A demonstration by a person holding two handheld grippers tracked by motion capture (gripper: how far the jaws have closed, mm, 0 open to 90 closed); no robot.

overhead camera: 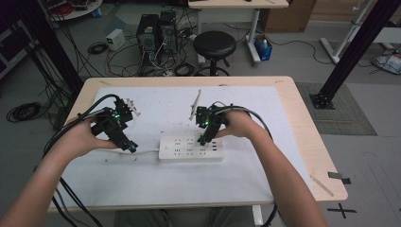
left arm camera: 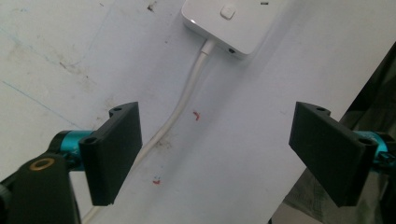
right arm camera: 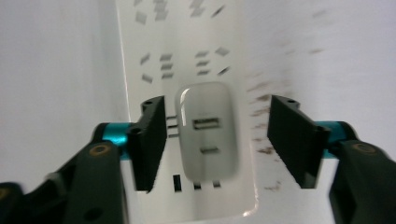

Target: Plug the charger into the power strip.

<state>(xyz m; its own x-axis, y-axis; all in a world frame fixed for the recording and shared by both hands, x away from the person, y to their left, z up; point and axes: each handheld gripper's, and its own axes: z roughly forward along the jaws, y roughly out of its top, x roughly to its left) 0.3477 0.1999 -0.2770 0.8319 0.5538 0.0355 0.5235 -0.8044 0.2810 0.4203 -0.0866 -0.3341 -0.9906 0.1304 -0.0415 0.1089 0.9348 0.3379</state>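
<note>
The power strip (right arm camera: pixel 187 93) looks motion-blurred, cropped at the top.

Beyond your table, at twelve o'clock, a black round stool (overhead camera: pixel 214 45) stands on the floor. Two dark computer towers (overhead camera: pixel 157 32) sit at eleven o'clock among tangled cables (overhead camera: pixel 99 47).

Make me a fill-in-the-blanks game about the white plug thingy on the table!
1. The power strip and its cable are both the colour ____.
2. The jaws of the left gripper are black and stand ____.
3. The small charger between the right gripper's jaws has ____ ports on its face.
4. Behind the table stands a black round ____.

Missing words: white; open; two; stool
</note>
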